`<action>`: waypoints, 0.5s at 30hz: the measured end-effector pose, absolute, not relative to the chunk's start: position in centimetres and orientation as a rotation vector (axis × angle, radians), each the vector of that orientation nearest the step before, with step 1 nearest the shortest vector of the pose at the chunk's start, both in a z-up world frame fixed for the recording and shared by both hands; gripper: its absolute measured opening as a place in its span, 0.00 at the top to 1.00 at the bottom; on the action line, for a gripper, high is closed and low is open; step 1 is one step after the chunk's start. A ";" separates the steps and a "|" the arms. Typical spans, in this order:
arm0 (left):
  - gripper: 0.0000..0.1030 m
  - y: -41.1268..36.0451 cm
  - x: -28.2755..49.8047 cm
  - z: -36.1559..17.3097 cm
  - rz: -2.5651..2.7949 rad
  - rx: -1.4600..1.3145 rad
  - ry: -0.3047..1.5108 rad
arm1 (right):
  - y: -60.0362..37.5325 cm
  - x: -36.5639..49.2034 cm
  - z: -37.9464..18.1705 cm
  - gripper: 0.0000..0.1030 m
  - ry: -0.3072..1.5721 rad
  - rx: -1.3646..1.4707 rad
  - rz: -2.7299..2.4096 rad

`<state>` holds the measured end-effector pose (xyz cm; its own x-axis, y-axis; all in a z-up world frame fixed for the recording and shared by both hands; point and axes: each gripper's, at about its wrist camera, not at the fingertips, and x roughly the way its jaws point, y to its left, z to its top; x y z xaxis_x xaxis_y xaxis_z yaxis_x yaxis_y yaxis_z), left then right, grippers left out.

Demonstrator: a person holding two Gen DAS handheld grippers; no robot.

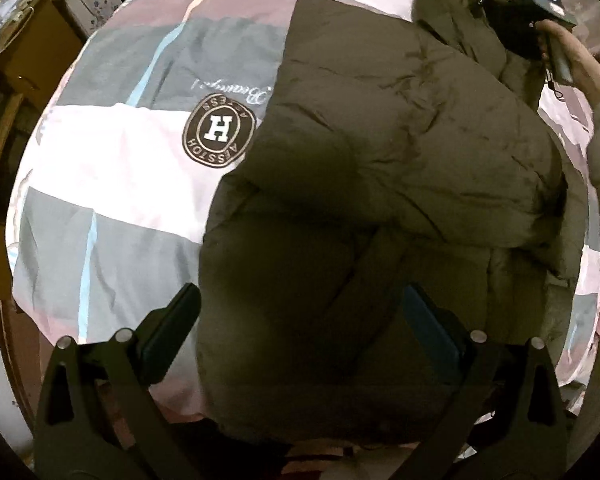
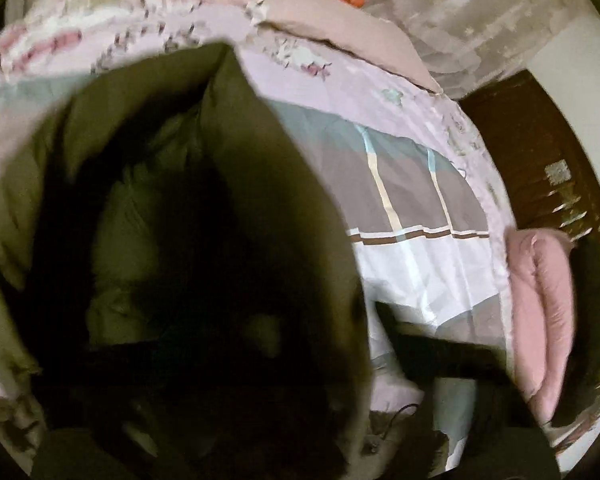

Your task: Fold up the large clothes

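Jacket (image 1: 380,184) on bedspread (image 1: 112,152), badge (image 1: 219,131) leftward

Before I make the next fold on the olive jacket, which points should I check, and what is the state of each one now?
1. Left gripper open, astride the jacket: ok.
2. Right gripper holds the jacket's far end: cannot tell, fabric hides it.
3. Jacket lies flat: not ok, far end bunched.
4. Jacket fully on the bedspread: cannot tell.
5. Right wrist view sharp: not ok, blurred and dark.

A bedroom: patchwork duvet (image 1: 112,152), pink pillows (image 2: 540,312).
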<state>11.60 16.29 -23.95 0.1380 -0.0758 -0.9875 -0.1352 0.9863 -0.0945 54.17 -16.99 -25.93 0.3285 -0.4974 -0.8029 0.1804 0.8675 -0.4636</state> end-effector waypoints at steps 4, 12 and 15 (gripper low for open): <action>0.02 15.9 11.3 -23.2 0.012 -0.177 1.425 | -18.1 50.5 -22.0 0.97 0.980 -0.191 -0.419; 0.02 15.6 10.1 -21.3 0.031 -0.205 1.368 | -20.5 28.9 -9.4 0.97 0.604 -0.018 -0.057; 0.02 15.1 9.9 -20.9 0.038 -0.179 1.356 | -22.7 19.5 -9.8 0.96 0.628 -0.015 0.063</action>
<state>9.86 15.12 -20.94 0.2153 -0.0761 -0.9736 -0.1309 0.9857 -0.1060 19.47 -22.65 -9.84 0.8074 0.0541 -0.5876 -0.0632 0.9980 0.0050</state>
